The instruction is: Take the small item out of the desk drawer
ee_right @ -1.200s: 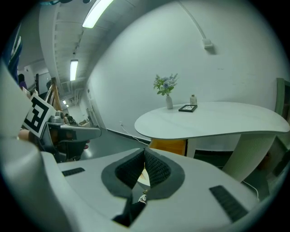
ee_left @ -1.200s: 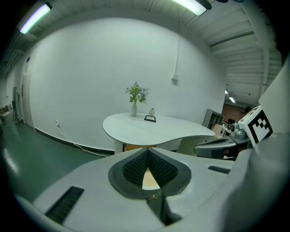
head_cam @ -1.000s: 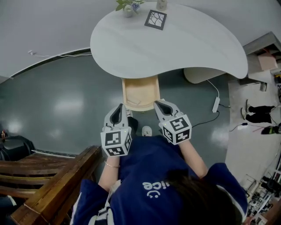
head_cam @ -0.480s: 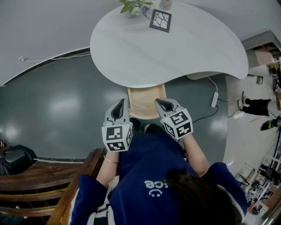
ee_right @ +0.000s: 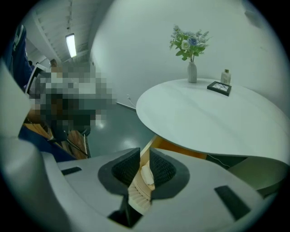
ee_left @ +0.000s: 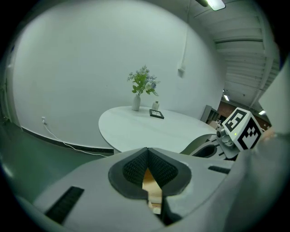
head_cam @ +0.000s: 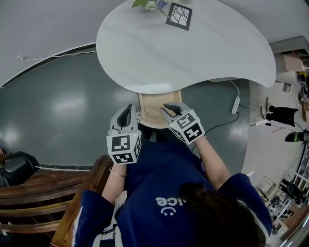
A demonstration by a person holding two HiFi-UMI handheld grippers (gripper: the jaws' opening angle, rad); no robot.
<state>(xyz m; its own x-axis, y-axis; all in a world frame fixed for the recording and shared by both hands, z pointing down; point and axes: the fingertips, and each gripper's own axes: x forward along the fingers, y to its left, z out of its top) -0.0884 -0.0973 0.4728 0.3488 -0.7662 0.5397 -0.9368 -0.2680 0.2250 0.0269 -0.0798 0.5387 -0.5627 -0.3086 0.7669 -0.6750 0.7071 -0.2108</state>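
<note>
Pale wood of the drawer, standing open under the near rim of the white oval table. Over its right front part, the right gripper, tips pointing down into the box, jaws opening, with a narrow gap between the dark ribbed pads. Through that gap, in the right gripper view, the small whitish item, lying inside the drawer with a pale ribbed piece just below it, and the pads not closed on it. Just left of the drawer, outside its wall, the left gripper, jaws together at the tips and holding nothing, with only a sliver of the drawer's wood showing beneath them. At the far edge of the table, a vase of flowers, a black-framed picture beside it, and a small bottle close behind that. On the dark glossy floor, a white cable to the right of the table and a dark wooden bench at the lower left.
</note>
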